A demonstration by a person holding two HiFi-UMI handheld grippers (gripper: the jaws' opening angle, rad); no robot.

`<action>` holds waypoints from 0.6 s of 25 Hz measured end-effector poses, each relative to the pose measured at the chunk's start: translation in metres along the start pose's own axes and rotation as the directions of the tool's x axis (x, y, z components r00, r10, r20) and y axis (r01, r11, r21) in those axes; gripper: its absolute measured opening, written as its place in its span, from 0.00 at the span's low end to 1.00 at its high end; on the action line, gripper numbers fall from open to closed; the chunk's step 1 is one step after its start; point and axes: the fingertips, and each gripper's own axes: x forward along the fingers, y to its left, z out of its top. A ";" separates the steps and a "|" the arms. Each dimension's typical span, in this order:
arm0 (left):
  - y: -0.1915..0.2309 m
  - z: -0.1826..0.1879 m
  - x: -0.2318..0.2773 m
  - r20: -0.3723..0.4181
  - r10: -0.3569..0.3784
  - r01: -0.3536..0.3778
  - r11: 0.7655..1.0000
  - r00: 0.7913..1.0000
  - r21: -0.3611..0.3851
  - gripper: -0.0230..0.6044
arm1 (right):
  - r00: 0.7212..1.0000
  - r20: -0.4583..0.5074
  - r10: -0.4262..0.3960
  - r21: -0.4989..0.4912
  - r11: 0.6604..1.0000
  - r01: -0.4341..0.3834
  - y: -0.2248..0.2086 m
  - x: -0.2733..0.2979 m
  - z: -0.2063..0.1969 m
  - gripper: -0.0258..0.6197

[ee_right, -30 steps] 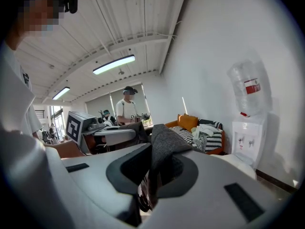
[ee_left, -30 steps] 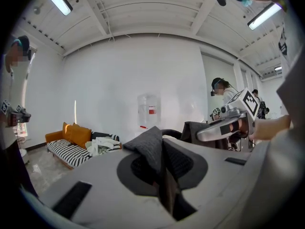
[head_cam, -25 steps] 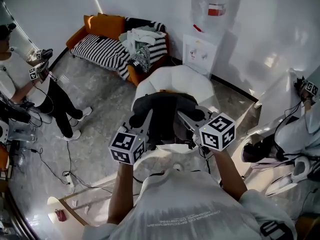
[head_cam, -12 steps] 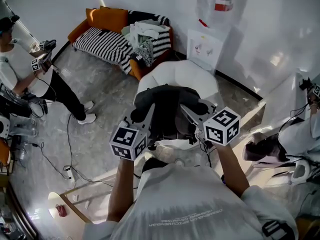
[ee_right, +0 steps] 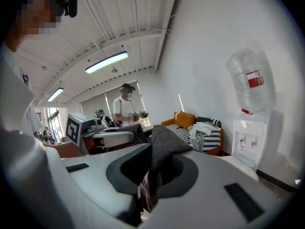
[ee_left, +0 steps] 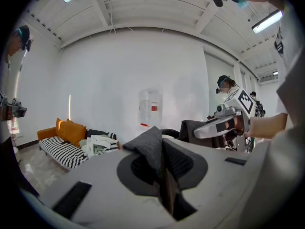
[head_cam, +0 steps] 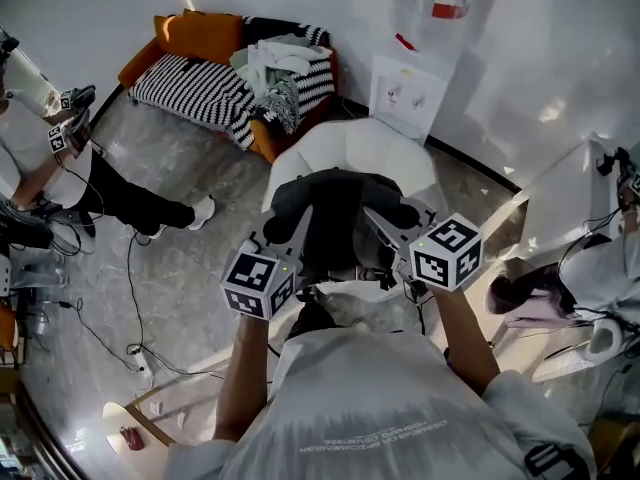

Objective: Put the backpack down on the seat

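A dark grey backpack [head_cam: 335, 213] hangs in the air in front of me, over the near edge of a white seat [head_cam: 365, 148]. My left gripper [head_cam: 292, 230] is shut on a fold of the backpack's grey fabric [ee_left: 151, 147] at its left side. My right gripper [head_cam: 385, 226] is shut on another fold of that fabric [ee_right: 164, 149] at its right side. In the left gripper view the jaws [ee_left: 162, 163] pinch the cloth, and the right gripper [ee_left: 224, 125] shows beyond. In the right gripper view the jaws [ee_right: 151, 173] do the same. The backpack's lower part is hidden behind my arms.
An orange sofa [head_cam: 190, 38] with a striped blanket and a heap of clothes stands at the back wall. A water dispenser [head_cam: 408, 93] stands behind the seat. A person [head_cam: 60, 163] stands at the left, another [head_cam: 600, 258] at the right. Cables [head_cam: 130, 303] lie on the floor.
Both grippers have carried the backpack a little forward and lower, toward the white seat. The person at the left has stepped with one leg stretched out.
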 end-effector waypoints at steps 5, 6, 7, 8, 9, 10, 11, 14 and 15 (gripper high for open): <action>0.031 -0.003 0.021 -0.005 -0.063 0.063 0.998 0.998 -0.020 0.13 | 0.999 0.000 -0.034 0.038 0.999 0.034 -0.017 0.029 0.005 0.09; 0.039 -0.003 0.024 -0.003 -0.074 0.074 0.997 0.997 -0.016 0.13 | 0.999 0.002 -0.037 0.046 0.998 0.037 -0.020 0.035 0.007 0.09; 0.046 -0.002 0.027 0.000 -0.084 0.084 0.996 0.996 -0.012 0.13 | 0.999 0.004 -0.039 0.053 0.998 0.039 -0.022 0.043 0.009 0.09; 0.054 -0.002 0.029 0.003 -0.091 0.091 0.996 0.996 -0.010 0.13 | 0.999 0.006 -0.041 0.058 0.997 0.041 -0.024 0.050 0.011 0.09; 0.062 -0.002 0.031 0.005 -0.098 0.098 0.995 0.995 -0.009 0.13 | 0.999 0.006 -0.044 0.062 0.997 0.043 -0.025 0.056 0.013 0.09; 0.068 -0.001 0.034 0.006 -0.104 0.104 0.994 0.995 -0.009 0.13 | 0.999 0.004 -0.048 0.066 0.997 0.048 -0.028 0.062 0.015 0.09; 0.075 0.000 0.038 0.005 -0.112 0.112 0.994 0.994 -0.010 0.13 | 0.999 0.002 -0.054 0.071 0.996 0.054 -0.030 0.068 0.017 0.09; 0.092 -0.001 0.049 -0.012 -0.133 0.133 0.991 0.991 -0.018 0.13 | 0.997 -0.008 -0.073 0.082 0.994 0.073 -0.039 0.085 0.021 0.09; 0.099 -0.002 0.053 -0.014 -0.138 0.137 0.990 0.990 -0.019 0.13 | 0.997 -0.010 -0.079 0.085 0.993 0.080 -0.043 0.092 0.022 0.09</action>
